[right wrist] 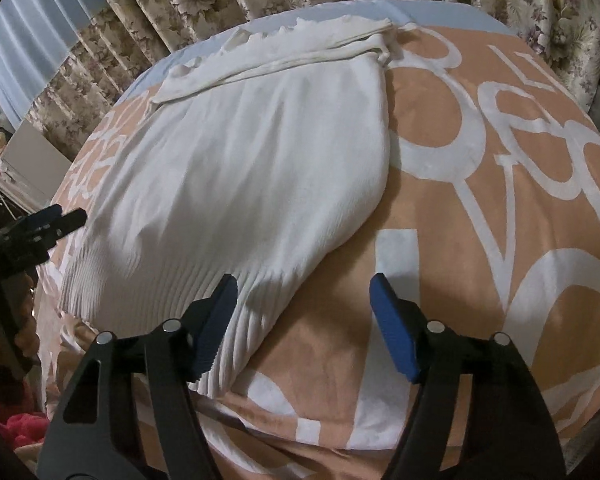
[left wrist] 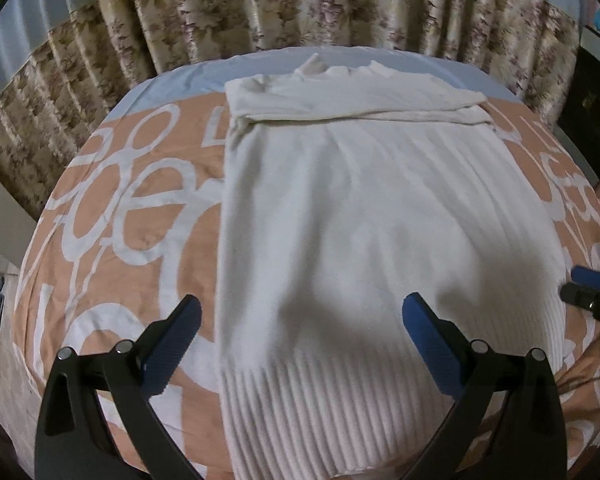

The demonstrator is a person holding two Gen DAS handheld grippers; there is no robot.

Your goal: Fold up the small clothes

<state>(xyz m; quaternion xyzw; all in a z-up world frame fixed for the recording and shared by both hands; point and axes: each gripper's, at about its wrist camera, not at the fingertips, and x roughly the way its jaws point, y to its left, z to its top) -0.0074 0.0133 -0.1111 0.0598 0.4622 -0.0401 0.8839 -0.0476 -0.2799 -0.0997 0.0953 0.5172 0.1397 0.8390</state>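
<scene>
You are working over 1 white ribbed sweater [left wrist: 380, 208] lying flat on the orange-and-white bedcover [left wrist: 112, 208]. Its sleeves are already lying folded across the far end, toward 12 o'clock in the left wrist view; its ribbed hem is lying nearest you, at 6 o'clock.

Left gripper [left wrist: 300, 320]: jaws are standing spread, nothing between the pads, hovering above the hem's left corner. The sweater's left edge is running up between its 2 fingers.

Right gripper [right wrist: 302, 304]: jaws are standing apart, narrower than the left pair, and empty. The hem's right corner is lying just beside the left finger [right wrist: 216, 320], at about 9 o'clock from the gap; I cannot tell whether that pad is touching the knit.

Judgement, step in hand: you are approaching the 2 hem corners for a bottom-to-top fold.
- Shift the right gripper toward 9 o'clock so the corner sits fully between the pads; at present it is mostly over bare bedcover.
- Pinch only the sweater's layers, not the bedcover under them.
- Close both grippers at matching points on the hem, then lift evenly so the rib stays straight.
- The knit looks soft and stretchy; an uneven pull would likely skew the fold.

Count: 1 sweater, 1 bedcover, 2 grippers, 4 blue pads, 1 flowered curtain [left wrist: 300, 4] at 12 o'clock.
</scene>
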